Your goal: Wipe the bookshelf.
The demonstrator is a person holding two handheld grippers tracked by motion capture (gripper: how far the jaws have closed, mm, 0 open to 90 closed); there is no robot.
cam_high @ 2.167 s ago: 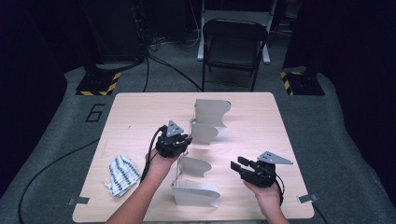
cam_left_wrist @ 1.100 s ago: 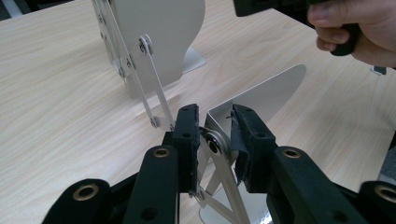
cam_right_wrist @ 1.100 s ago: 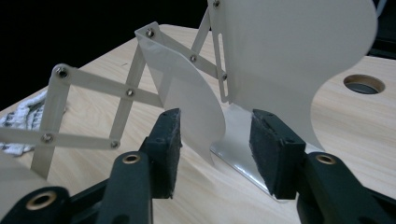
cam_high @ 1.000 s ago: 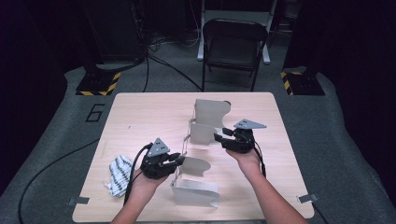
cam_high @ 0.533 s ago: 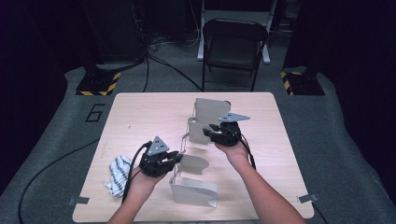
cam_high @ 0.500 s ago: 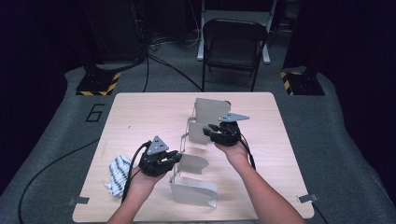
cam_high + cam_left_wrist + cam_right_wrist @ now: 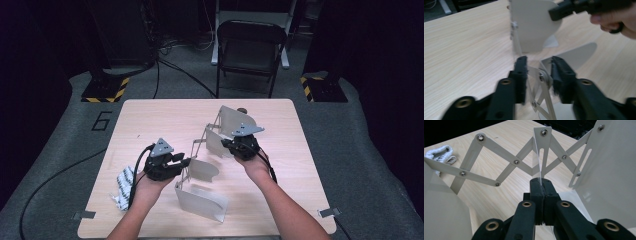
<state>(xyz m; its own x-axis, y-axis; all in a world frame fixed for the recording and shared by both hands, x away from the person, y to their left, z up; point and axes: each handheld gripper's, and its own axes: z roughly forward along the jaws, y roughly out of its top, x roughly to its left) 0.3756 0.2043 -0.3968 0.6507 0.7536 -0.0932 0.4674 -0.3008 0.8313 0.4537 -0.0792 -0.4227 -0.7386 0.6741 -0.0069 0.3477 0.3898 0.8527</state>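
Observation:
A white metal folding rack (image 7: 200,202) with several upright divider plates on a scissor linkage (image 7: 499,167) stands mid-table. My left gripper (image 7: 184,162) is at the rack's left side. In the left gripper view its jaws (image 7: 539,70) straddle a linkage joint (image 7: 541,76). They have just been opening and stand apart from it. My right gripper (image 7: 226,144) sits by the second plate from the back. Its jaws (image 7: 541,182) have just closed and are shut on that plate's thin edge (image 7: 537,152).
A black-and-white patterned cloth (image 7: 124,182) lies near the table's front left, beside my left wrist. The wooden table (image 7: 150,120) is bare at the back left. A folding chair (image 7: 250,47) stands behind the table. The other gripper (image 7: 574,8) shows far off by a plate (image 7: 534,27).
My right gripper has moved left from the rack's right side onto the divider plate. My left gripper has edged toward the linkage. The rack stays in place.

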